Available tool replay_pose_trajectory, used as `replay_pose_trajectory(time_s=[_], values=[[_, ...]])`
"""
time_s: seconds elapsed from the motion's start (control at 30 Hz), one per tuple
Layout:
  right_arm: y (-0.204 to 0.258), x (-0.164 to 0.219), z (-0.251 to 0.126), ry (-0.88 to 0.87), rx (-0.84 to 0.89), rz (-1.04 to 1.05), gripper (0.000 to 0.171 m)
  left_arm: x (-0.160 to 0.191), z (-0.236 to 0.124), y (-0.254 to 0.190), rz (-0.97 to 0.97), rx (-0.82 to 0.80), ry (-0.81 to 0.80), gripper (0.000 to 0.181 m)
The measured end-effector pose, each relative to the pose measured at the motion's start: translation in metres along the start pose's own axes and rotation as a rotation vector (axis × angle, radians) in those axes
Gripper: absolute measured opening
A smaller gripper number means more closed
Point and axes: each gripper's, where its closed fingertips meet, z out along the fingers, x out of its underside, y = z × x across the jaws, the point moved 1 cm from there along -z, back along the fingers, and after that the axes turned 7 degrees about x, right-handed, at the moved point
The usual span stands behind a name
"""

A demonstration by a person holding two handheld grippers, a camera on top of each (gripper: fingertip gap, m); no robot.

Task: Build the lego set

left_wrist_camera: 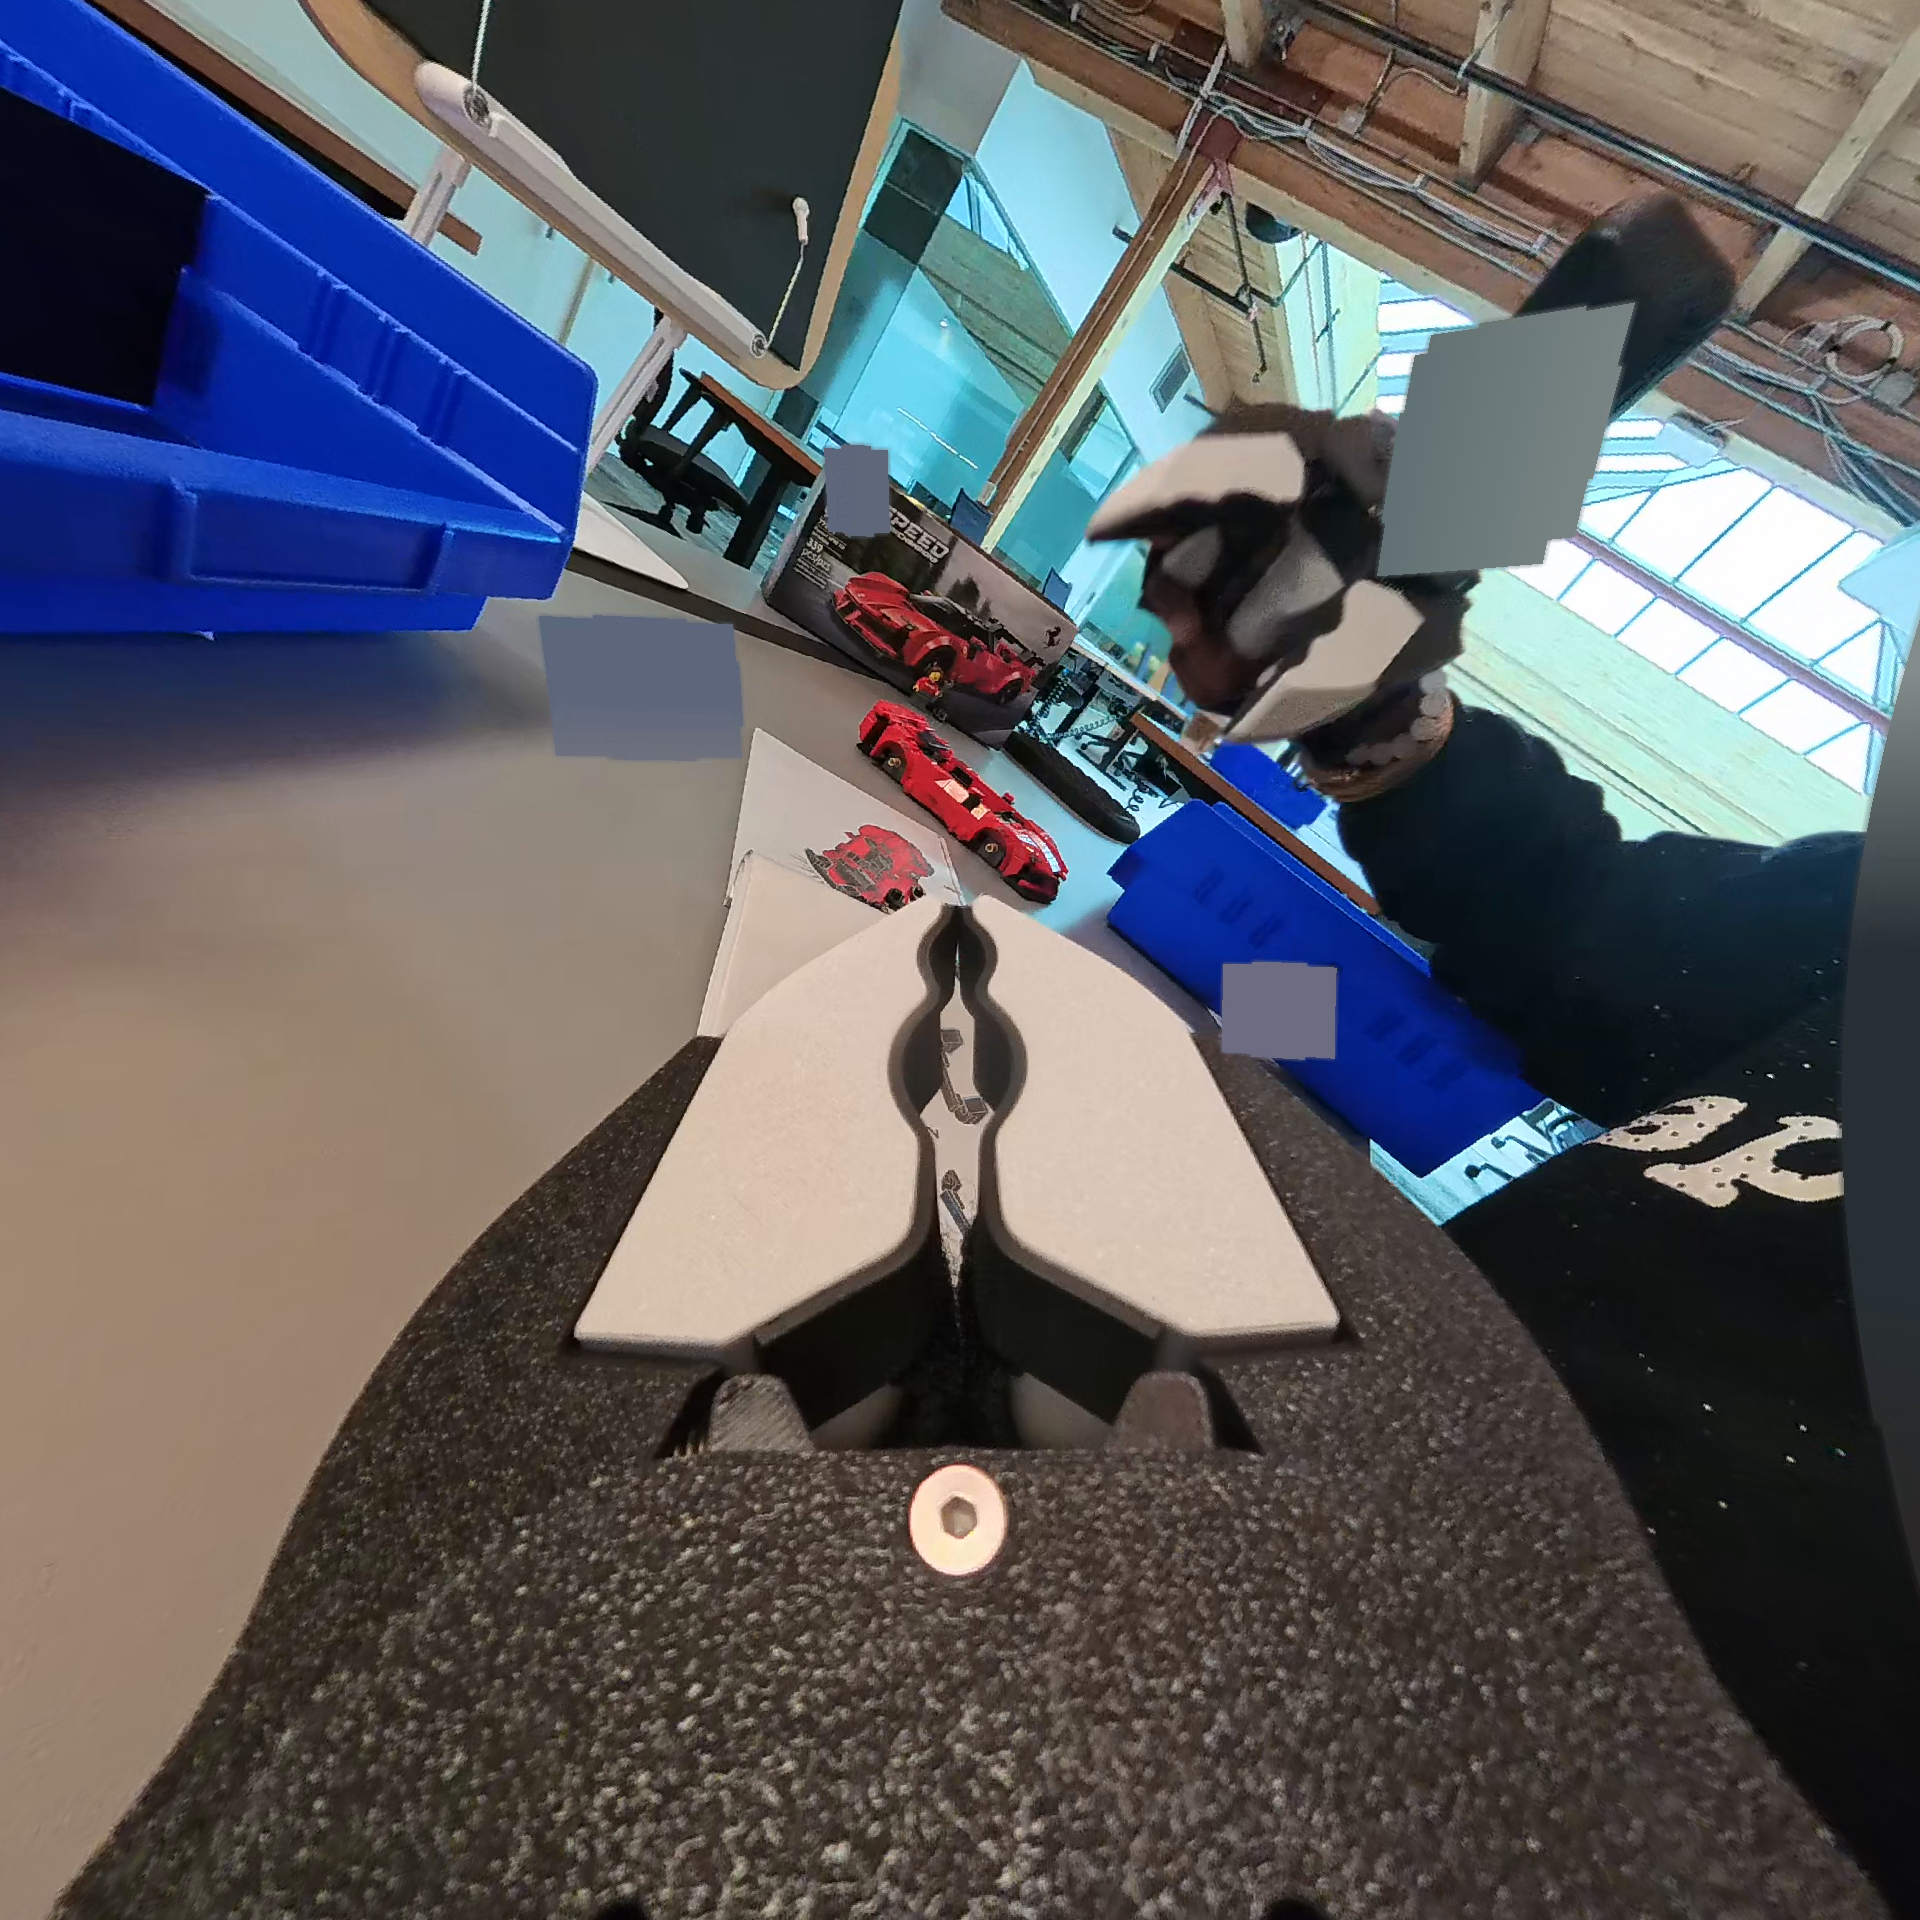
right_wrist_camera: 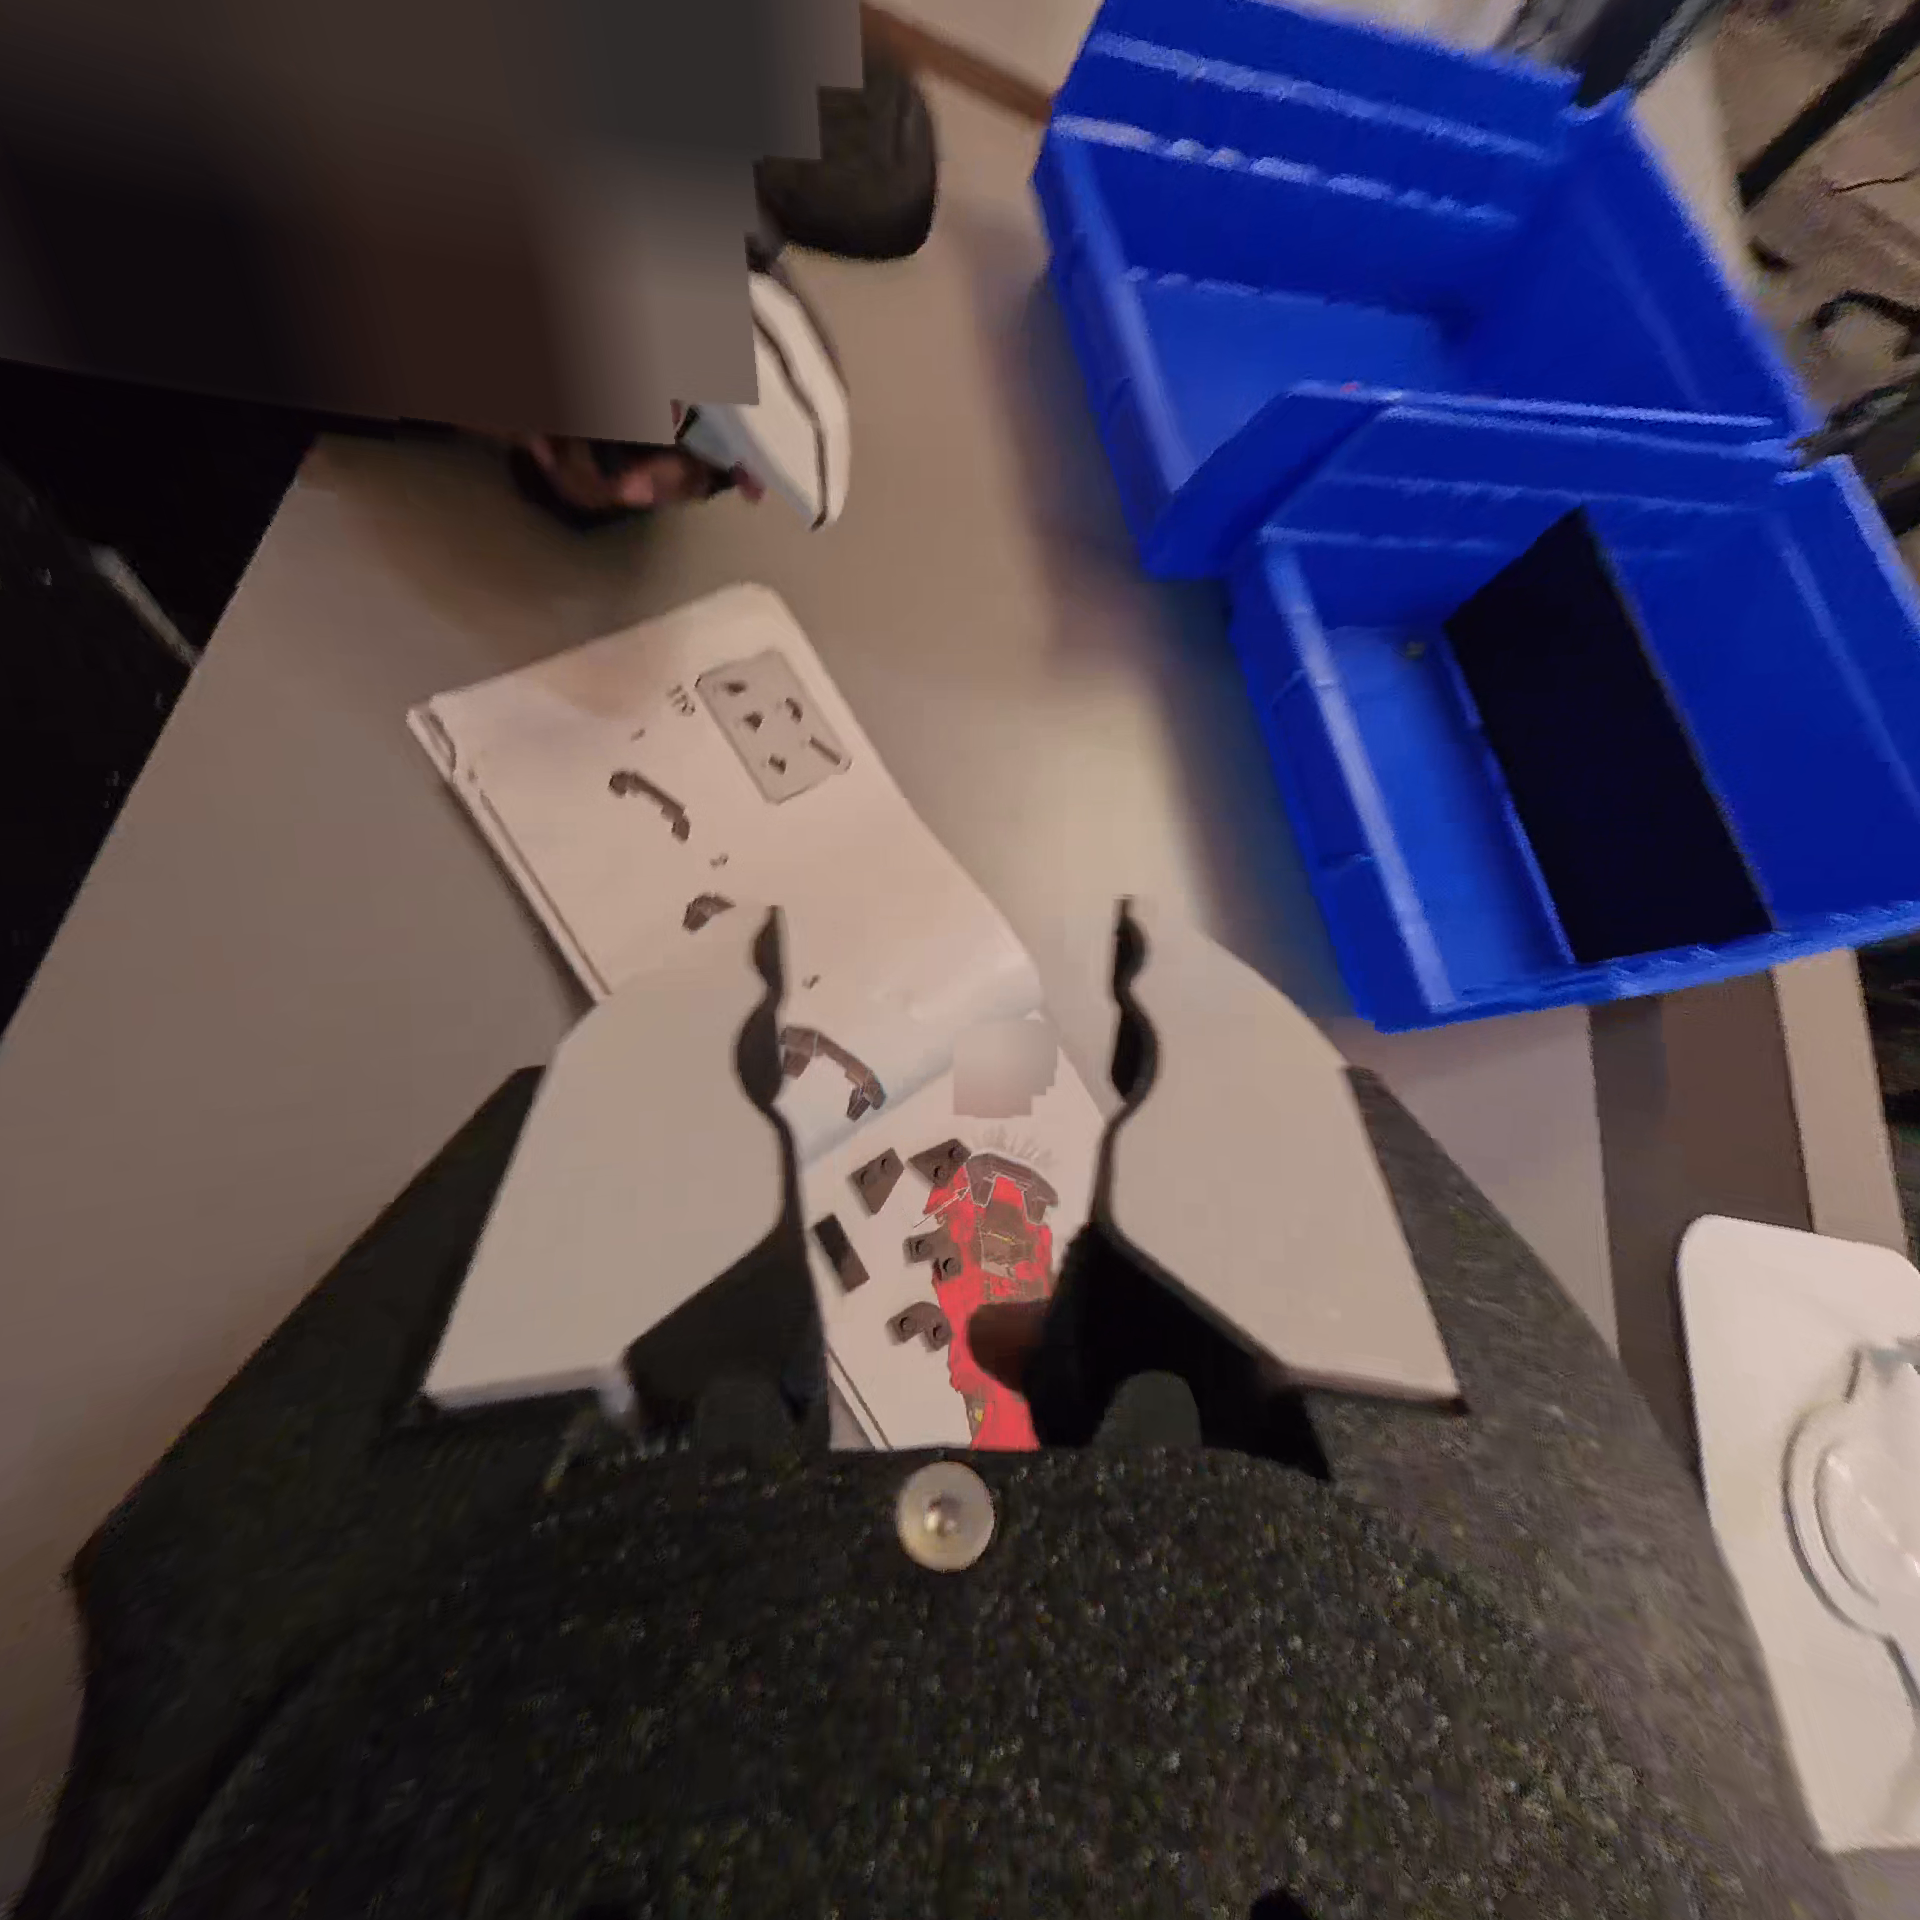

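Observation:
My left gripper (left_wrist_camera: pixel 957 914) is shut, and I see nothing between its tips. It lies low over the open instruction booklet (left_wrist_camera: pixel 821 831) on the grey table (left_wrist_camera: pixel 364 987). A built red lego car (left_wrist_camera: pixel 956 795) stands just beyond the booklet, with the set's box (left_wrist_camera: pixel 925 613) behind it. My right gripper (right_wrist_camera: pixel 948 920) is open and empty. It hovers above the booklet (right_wrist_camera: pixel 727 810), whose pages show brick drawings. The right gripper also shows in the left wrist view (left_wrist_camera: pixel 1242 592), raised at the upper right. One white finger (right_wrist_camera: pixel 795 416) of the left gripper shows at the far end of the booklet.
Blue bins stand at the left (left_wrist_camera: pixel 260 416) and right (left_wrist_camera: pixel 1299 935) in the left wrist view. In the right wrist view they stand at the upper right (right_wrist_camera: pixel 1455 520). A white flat piece (right_wrist_camera: pixel 1808 1507) lies at the right edge. A person's black sleeve (left_wrist_camera: pixel 1558 883) is to the right. My right fingertips sit around 15 centimetres from my left ones.

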Motion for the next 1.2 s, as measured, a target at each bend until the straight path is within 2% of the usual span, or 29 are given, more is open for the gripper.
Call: replay_pose_trajectory(time_s=[0.07, 0.23, 0.43, 0.53, 0.67, 0.8, 1.2], values=[[-0.014, -0.012, -0.013, -0.055, 0.105, 0.06, 0.08, 0.0, 0.001, 0.0, 0.001, -0.003, 0.003, 0.0], [-0.047, -0.029, -0.064, -0.179, 0.345, 0.134, 0.09, 0.001, 0.001, 0.0, 0.004, -0.005, 0.008, 0.0], [-0.034, -0.019, -0.073, -0.153, 0.338, 0.166, 0.093, 0.001, 0.001, -0.001, 0.005, -0.01, 0.014, 0.0], [-0.024, -0.016, -0.067, -0.122, 0.325, 0.14, 0.089, 0.001, 0.002, -0.001, 0.006, -0.011, 0.017, 0.0], [-0.001, -0.008, -0.048, -0.213, 0.277, 0.19, 0.071, 0.002, 0.003, -0.001, 0.005, -0.011, 0.021, 0.0], [0.01, 0.013, -0.032, -0.228, 0.252, 0.166, 0.067, 0.002, 0.003, 0.0, 0.004, -0.011, 0.021, 0.0], [0.018, 0.029, -0.021, -0.218, 0.186, 0.142, 0.054, 0.003, 0.002, 0.0, 0.001, -0.008, 0.02, 0.0]])
